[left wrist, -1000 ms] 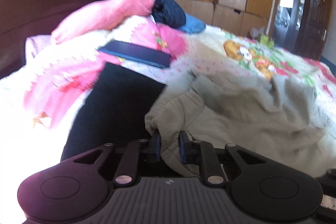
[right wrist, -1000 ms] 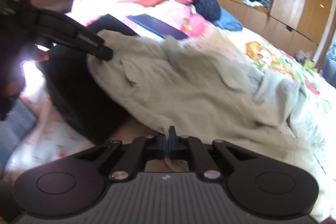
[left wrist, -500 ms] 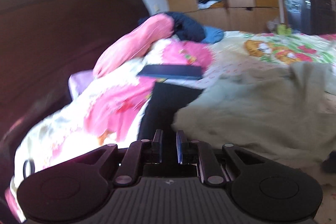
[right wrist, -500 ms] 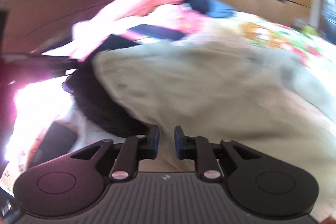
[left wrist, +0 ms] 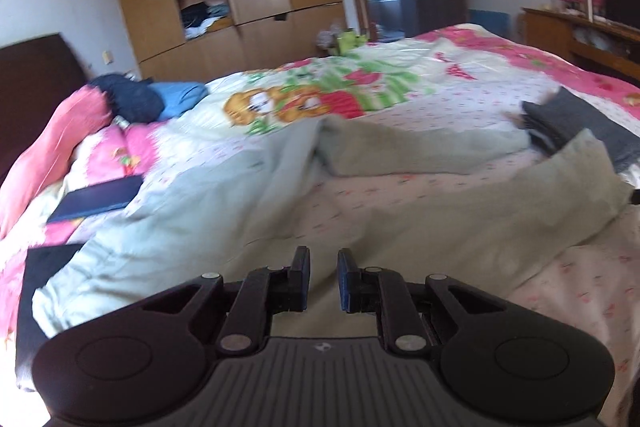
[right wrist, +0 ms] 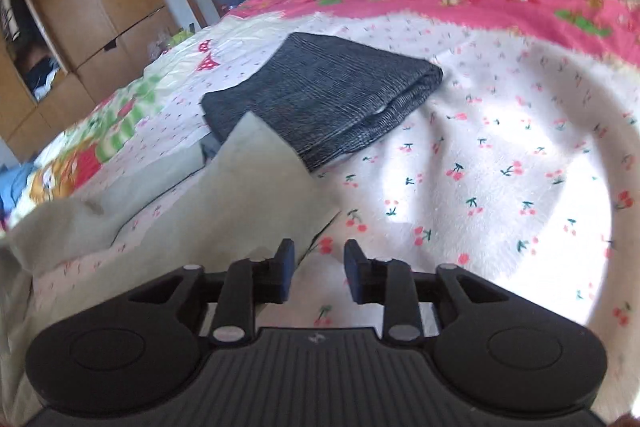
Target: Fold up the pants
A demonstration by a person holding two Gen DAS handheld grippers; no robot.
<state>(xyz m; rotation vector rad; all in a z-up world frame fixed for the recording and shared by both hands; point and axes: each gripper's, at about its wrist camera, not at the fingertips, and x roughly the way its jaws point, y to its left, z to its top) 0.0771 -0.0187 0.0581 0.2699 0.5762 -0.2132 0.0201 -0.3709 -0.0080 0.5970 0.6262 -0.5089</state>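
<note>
A floral bedspread stretches ahead of both claws. The pale green pants lie spread under and ahead of the left gripper, jaws slightly parted, empty. The right gripper has just been opening, gripping nothing; one pant leg lies left of it, a folded grey garment beyond.

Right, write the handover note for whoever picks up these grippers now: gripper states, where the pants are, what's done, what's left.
Left hand-held gripper: jaws apart, nothing between them, over the pants.
Right hand-held gripper: jaws have just been opening, nothing between them, beside a leg end.
Pale green pants: spread on the floral bedspread, legs apart in a V, one leg end near the folded grey garment.
Done: pants laid out.
Left: every fold; probably bring one leg over the other first.
</note>
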